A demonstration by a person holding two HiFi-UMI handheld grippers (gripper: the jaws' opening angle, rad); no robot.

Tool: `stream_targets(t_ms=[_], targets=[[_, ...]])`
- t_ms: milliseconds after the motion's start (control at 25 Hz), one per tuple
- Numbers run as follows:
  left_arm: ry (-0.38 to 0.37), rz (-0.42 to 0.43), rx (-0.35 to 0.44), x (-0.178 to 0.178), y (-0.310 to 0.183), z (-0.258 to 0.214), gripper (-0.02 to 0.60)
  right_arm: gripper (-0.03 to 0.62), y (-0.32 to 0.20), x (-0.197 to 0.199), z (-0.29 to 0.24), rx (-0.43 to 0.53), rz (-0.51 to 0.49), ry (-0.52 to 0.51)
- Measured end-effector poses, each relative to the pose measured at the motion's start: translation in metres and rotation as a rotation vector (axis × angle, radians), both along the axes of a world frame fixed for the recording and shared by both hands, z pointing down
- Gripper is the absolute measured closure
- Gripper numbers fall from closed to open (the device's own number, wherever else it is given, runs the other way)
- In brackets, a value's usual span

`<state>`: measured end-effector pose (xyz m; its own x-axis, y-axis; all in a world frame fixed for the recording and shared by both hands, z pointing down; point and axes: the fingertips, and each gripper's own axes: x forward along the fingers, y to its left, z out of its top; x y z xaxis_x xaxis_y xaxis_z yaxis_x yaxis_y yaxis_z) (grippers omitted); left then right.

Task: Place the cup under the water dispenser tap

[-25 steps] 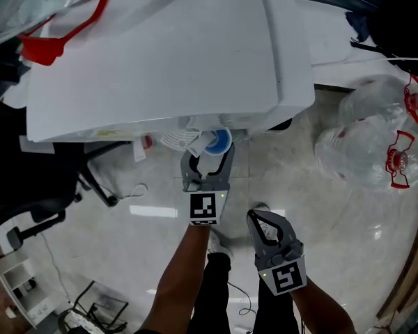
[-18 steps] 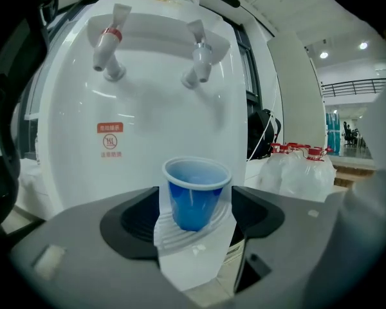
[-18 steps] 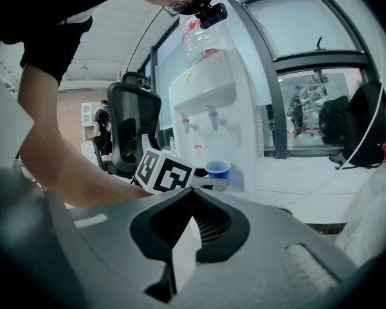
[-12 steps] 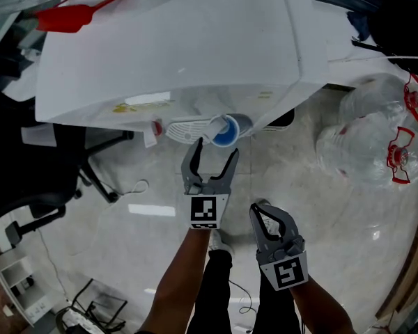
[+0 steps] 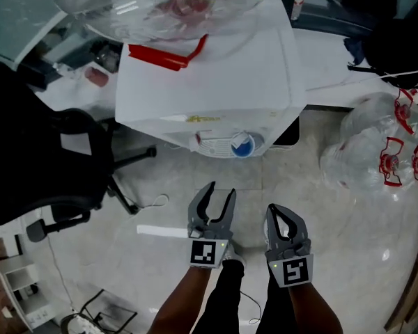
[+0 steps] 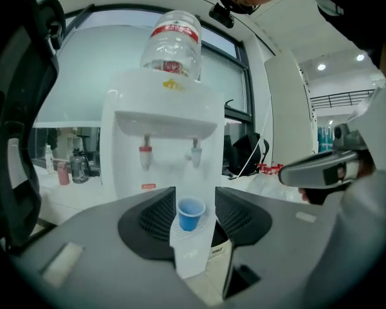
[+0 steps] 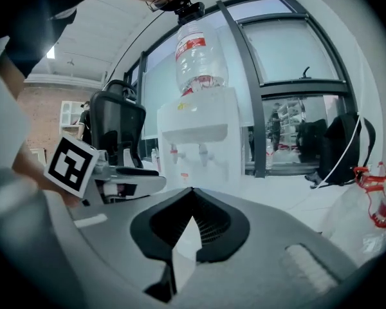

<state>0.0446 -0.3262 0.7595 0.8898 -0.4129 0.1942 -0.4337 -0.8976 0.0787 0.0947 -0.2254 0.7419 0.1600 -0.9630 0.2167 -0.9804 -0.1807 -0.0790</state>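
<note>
Surroundings: a white water dispenser (image 5: 216,82) stands ahead of you on the pale floor (image 5: 160,256). A black office chair (image 5: 49,165) is to its left and clear jugs with red handles (image 5: 376,152) lie on the floor to its right.
In the way: both of your tools are well back from the dispenser. The chair and the jugs sit off to either side of the line from your left gripper (image 5: 219,190) to the cup.
Containers: a big clear bottle (image 6: 174,40) with a red label sits neck-down on top of the dispenser. You cannot tell how full it is.
Cup: the blue cup (image 5: 242,145) stands on the drip tray (image 5: 219,147) at the dispenser's front. In the left gripper view it is below the pale tap (image 6: 195,153), with the red tap (image 6: 145,156) off to its left. You cannot tell whether anything is in it.
Cup's axis: upright, mouth up, long axis vertical.
Left fingers: partly apart and closing, with nothing between them. The cup only shows through the gap, far off.
Right fingers: your right gripper (image 5: 273,211) has its tips together and holds nothing.
</note>
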Motion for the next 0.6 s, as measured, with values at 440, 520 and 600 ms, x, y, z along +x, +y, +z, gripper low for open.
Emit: stream_targets(t_ms=[440,520,600], targets=[[-0.026,0.056,0.037,-0.050,0.023,-0.114,0.565,0.592,0.014,0.004,-0.114,0.058,0.110,0.094],[-0.022,0.070,0.027,-0.057,0.028,-0.133,0.565,0.592,0.020,0.007,-0.132,0.047,0.134,0.086],[-0.025,0.089,0.013,-0.062,0.034,-0.149,0.565,0.592,0.022,0.006,-0.153,0.046,0.127,0.095]])
